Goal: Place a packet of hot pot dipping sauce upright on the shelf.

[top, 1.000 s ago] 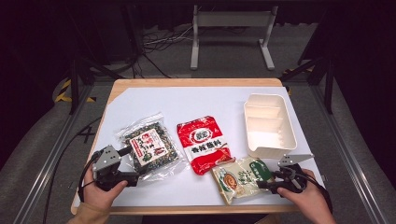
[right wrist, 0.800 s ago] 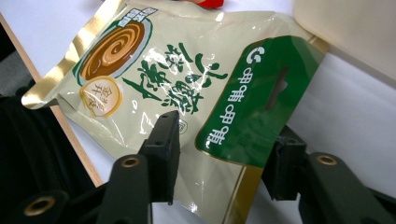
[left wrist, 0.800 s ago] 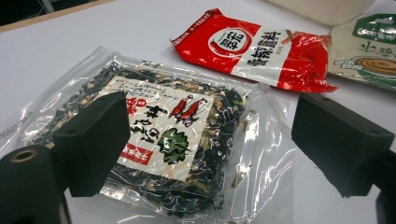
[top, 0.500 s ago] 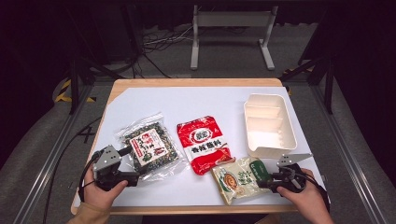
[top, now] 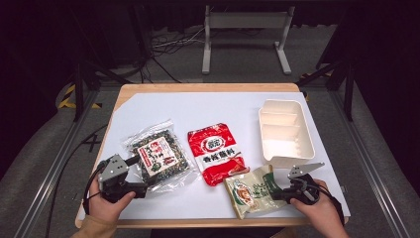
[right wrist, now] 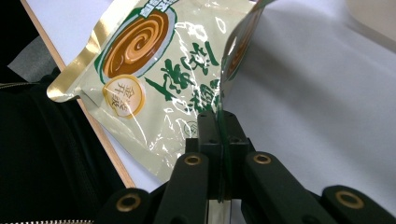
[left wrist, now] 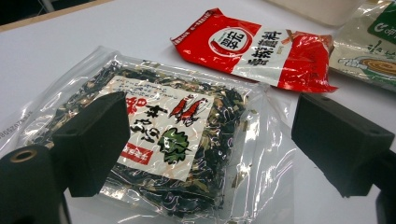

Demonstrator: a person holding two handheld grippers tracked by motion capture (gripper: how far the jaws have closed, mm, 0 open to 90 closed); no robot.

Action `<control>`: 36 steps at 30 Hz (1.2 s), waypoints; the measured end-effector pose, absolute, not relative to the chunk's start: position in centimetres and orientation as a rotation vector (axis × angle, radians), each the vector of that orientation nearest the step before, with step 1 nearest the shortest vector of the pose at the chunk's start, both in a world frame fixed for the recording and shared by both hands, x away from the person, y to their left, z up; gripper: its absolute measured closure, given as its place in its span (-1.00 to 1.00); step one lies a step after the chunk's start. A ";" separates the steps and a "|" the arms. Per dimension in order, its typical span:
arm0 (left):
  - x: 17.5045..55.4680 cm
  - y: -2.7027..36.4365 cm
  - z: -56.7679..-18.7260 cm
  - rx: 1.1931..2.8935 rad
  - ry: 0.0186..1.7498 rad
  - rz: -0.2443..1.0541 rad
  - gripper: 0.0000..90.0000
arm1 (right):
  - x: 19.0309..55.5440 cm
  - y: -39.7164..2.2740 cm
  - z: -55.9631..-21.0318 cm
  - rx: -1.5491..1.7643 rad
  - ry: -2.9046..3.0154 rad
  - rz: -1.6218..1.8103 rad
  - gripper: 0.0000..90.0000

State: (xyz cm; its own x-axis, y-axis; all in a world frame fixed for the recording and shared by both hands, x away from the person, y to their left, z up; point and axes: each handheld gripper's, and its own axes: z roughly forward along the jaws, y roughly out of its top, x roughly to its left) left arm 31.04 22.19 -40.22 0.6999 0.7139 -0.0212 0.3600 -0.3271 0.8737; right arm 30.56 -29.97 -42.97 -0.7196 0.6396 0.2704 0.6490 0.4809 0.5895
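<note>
At the near edge of the surface [top: 148,106], right tool [top: 280,193] has just been closing; its jaws are now pinched on the edge of the cream-and-green pouch [top: 250,191]. Right gripper view: thin film edge clamped between the pads, pouch [right wrist: 159,79] glossy foil, gold trim, brown swirl graphic, green Chinese characters, small round gold badge; I can't make out the characters reliably. Pouch lies at the near right of the surface, one side lifted off the white sheet.

Left tool [top: 130,173] spread wide, jaws either side of the near corner of the clear seaweed bag [top: 158,158], pads not touching it. Bag [left wrist: 159,140]: crinkly transparent plastic, dark dried flakes, white label with red characters and two red shrimp drawings.

Centre: red-and-white sachet [top: 217,152], shiny flat pillow pack, round logo, Chinese text.

Far right: cream plastic tray [top: 286,133], rectangular, rounded corners, divided compartments.
</note>
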 end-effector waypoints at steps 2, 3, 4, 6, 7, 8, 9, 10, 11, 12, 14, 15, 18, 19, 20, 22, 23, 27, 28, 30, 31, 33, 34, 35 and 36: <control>31.0 22.2 -40.2 1.941 0.832 0.458 -0.73 | 30.5 -30.0 -42.7 -1.193 -2.673 -1.087 0.99; 31.0 22.2 -40.2 1.941 0.832 0.458 -0.73 | 30.5 -30.0 -42.7 -1.193 -2.673 -1.087 0.99; 31.0 22.2 -40.2 1.941 0.832 0.459 -0.73 | 30.5 -30.0 -42.5 -1.197 -2.670 -1.084 0.99; 31.0 22.2 -40.2 1.941 0.833 0.459 -0.73 | 30.4 -30.0 -42.1 -1.209 -2.655 -1.092 0.99; 31.0 22.2 -40.2 1.941 0.835 0.459 -0.73 | 30.3 -30.0 -41.9 -1.215 -2.648 -1.099 0.99; 31.0 22.2 -40.2 1.941 0.833 0.459 -0.73 | 30.3 -30.0 -41.7 -1.212 -2.644 -1.109 0.99; 31.0 22.2 -40.2 1.943 0.834 0.461 -0.73 | 30.2 -30.0 -41.4 -1.211 -2.644 -1.119 0.99; 31.0 22.2 -40.2 1.943 0.834 0.461 -0.73 | 30.2 -30.0 -41.4 -1.211 -2.644 -1.119 0.99; 31.0 22.2 -40.2 1.942 0.834 0.461 -0.73 | 30.1 -30.0 -40.9 -1.203 -2.647 -1.132 0.99; 31.0 22.2 -40.2 1.942 0.834 0.461 -0.73 | 30.0 -30.0 -40.7 -1.203 -2.648 -1.138 0.99; 31.0 22.2 -40.2 1.942 0.833 0.462 -0.73 | 29.9 -29.9 -40.3 -1.197 -2.651 -1.151 0.99; 31.0 22.2 -40.2 1.942 0.833 0.462 -0.73 | 29.9 -29.9 -40.3 -1.197 -2.651 -1.151 0.99; 31.0 22.3 -40.1 1.938 0.833 0.470 -0.73 | 29.8 -30.0 -39.5 -1.187 -2.658 -1.172 0.99; 31.0 22.3 -40.1 1.938 0.835 0.468 -0.73 | 29.7 -30.0 -39.2 -1.189 -2.662 -1.177 0.99; 31.0 22.3 -40.1 1.938 0.835 0.469 -0.73 | 29.7 -30.0 -38.9 -1.188 -2.670 -1.179 0.99; 31.0 22.3 -40.1 1.940 0.837 0.469 -0.73 | 29.6 -30.0 -38.2 -1.180 -2.679 -1.187 0.99; 31.0 22.2 -40.2 1.941 0.837 0.465 -0.73 | 29.6 -29.9 -37.9 -1.175 -2.684 -1.189 0.99; 31.0 22.2 -40.1 1.939 0.836 0.468 -0.73 | 29.5 -29.8 -36.8 -1.151 -2.709 -1.192 0.99; 31.0 22.2 -40.1 1.939 0.836 0.468 -0.73 | 29.5 -29.8 -36.8 -1.151 -2.709 -1.192 0.99; 31.0 22.3 -40.1 1.940 0.838 0.471 -0.73 | 29.4 -29.7 -36.2 -1.139 -2.730 -1.194 0.99; 31.0 22.3 -40.1 1.937 0.838 0.469 -0.73 | 29.4 -29.6 -35.8 -1.128 -2.741 -1.192 0.99; 31.0 22.3 -40.1 1.932 0.839 0.467 -0.74 | 29.3 -29.5 -35.1 -1.119 -2.779 -1.185 0.99; 31.0 22.3 -40.1 1.928 0.841 0.464 -0.75 | 29.3 -29.5 -34.8 -1.117 -2.785 -1.181 0.99; 31.1 22.3 -40.1 1.922 0.843 0.460 -0.76 | 29.2 -29.5 -34.6 -1.114 -2.797 -1.181 0.99; 31.1 22.3 -40.2 1.917 0.845 0.458 -0.77 | 29.2 -29.5 -34.4 -1.110 -2.804 -1.182 0.99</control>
State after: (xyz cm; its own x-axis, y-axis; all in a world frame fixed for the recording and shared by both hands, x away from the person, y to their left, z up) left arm 31.07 22.30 -40.17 0.6900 0.7229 -0.0365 0.3640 -0.3030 0.8808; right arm 29.22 -29.51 -34.37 -0.7607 0.6276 0.1654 0.5567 0.4998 0.6635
